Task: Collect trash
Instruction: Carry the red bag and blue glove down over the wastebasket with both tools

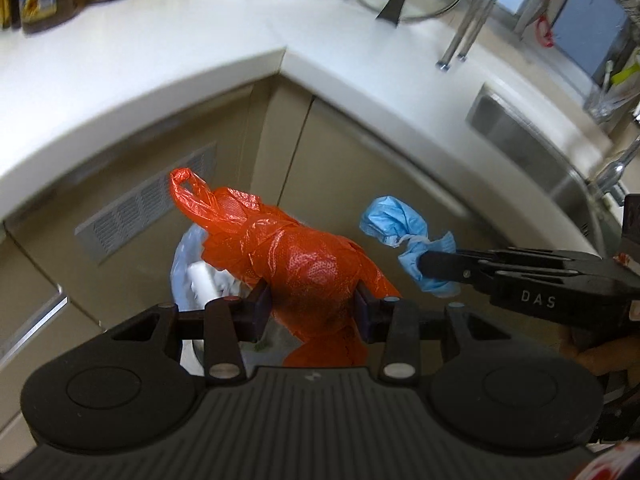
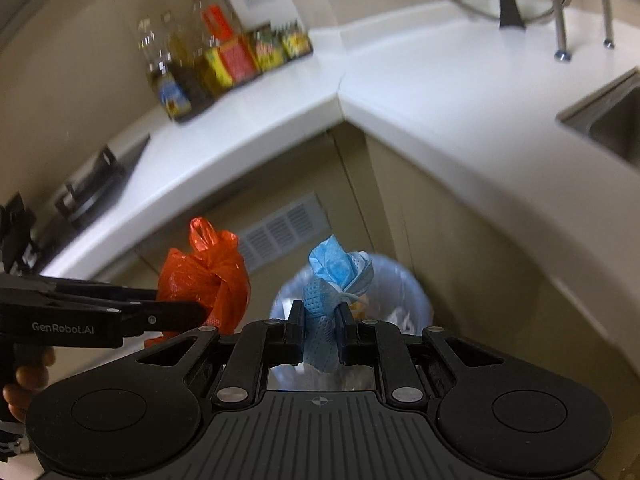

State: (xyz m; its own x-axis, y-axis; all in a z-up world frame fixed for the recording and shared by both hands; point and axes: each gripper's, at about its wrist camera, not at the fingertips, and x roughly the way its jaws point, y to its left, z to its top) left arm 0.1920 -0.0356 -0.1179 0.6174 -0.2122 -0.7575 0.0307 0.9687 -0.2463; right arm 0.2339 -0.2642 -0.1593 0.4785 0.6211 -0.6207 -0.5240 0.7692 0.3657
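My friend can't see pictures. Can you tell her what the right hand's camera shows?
The right gripper pinches a crumpled blue face mask above a lined trash bin. Beside it, the left gripper holds an orange plastic bag.

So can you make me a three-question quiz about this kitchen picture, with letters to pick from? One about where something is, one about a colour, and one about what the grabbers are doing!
1. Where is the trash bin?
A. on the counter
B. on the floor by the corner cabinets
C. inside the sink

2. What colour is the plastic bag in the left gripper?
A. orange-red
B. green
C. white

3. What is the right gripper doing?
A. hanging open and empty
B. shut on the blue face mask
C. shut on a bottle

Answers:
1. B, the bin stands low in front of the beige cabinets, below the white counter.
2. A, the crumpled bag between its fingers is orange-red.
3. B, its pads press on the bunched blue mask, which hangs over the bin.
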